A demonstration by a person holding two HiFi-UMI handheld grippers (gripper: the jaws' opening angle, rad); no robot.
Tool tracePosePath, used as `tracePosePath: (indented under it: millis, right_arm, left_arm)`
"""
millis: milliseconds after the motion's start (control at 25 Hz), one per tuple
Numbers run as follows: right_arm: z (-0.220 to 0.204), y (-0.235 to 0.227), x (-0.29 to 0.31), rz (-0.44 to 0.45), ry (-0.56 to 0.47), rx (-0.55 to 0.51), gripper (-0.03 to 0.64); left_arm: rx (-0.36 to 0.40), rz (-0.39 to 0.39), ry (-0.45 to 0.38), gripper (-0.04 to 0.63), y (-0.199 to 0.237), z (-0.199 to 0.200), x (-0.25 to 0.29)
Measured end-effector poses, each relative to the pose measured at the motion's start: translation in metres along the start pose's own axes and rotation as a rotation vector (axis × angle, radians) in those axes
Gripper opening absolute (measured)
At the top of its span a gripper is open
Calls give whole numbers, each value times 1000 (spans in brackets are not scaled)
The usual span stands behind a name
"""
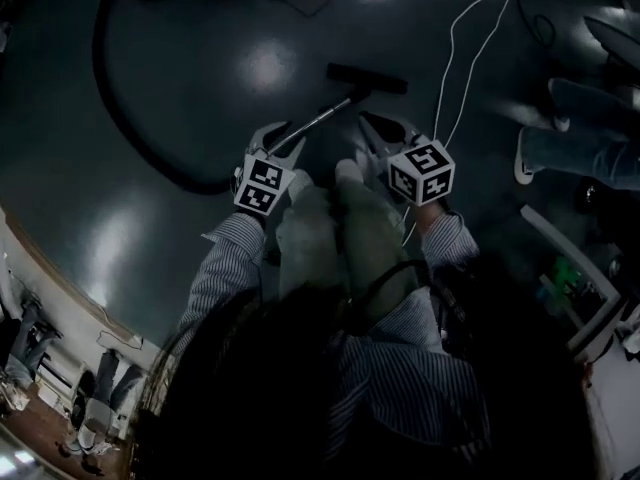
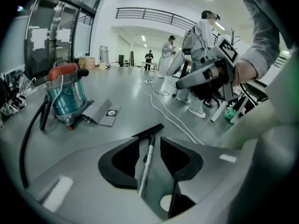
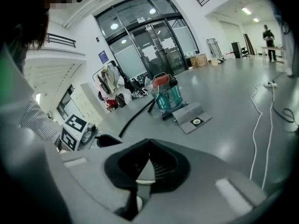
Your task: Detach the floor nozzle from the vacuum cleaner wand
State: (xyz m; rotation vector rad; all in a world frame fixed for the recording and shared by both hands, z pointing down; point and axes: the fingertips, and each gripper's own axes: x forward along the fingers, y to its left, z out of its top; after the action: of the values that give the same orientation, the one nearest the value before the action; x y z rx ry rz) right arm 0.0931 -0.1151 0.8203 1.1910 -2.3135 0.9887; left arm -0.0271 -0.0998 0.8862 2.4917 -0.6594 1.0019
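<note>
The black floor nozzle lies on the grey floor, joined to the silver wand, which slants down-left toward my left gripper. In the left gripper view the wand runs along the gap between the jaws of my left gripper, with the nozzle at its far end. These jaws stand open and neither pad presses on the wand. To the right of the wand hovers my right gripper, shut with nothing in it; in its own view the right gripper shows its tips meeting.
A black hose curves over the floor at left to the teal vacuum canister. Beside the canister lies a flat grey bag. White cables trail at right, near a person's shoe. Several people stand farther off.
</note>
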Motion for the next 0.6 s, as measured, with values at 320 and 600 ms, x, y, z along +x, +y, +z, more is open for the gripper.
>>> tracePosePath:
  millis: [320,600]
  right_arm:
    - [-84,-88,81,-10,-27,-17,3]
    - [-124,-131,147,30,-17,-62,3]
  left_arm:
    - [147,-152,175,179,5,-143,145]
    - [243,-257,269,190,3,-221,226]
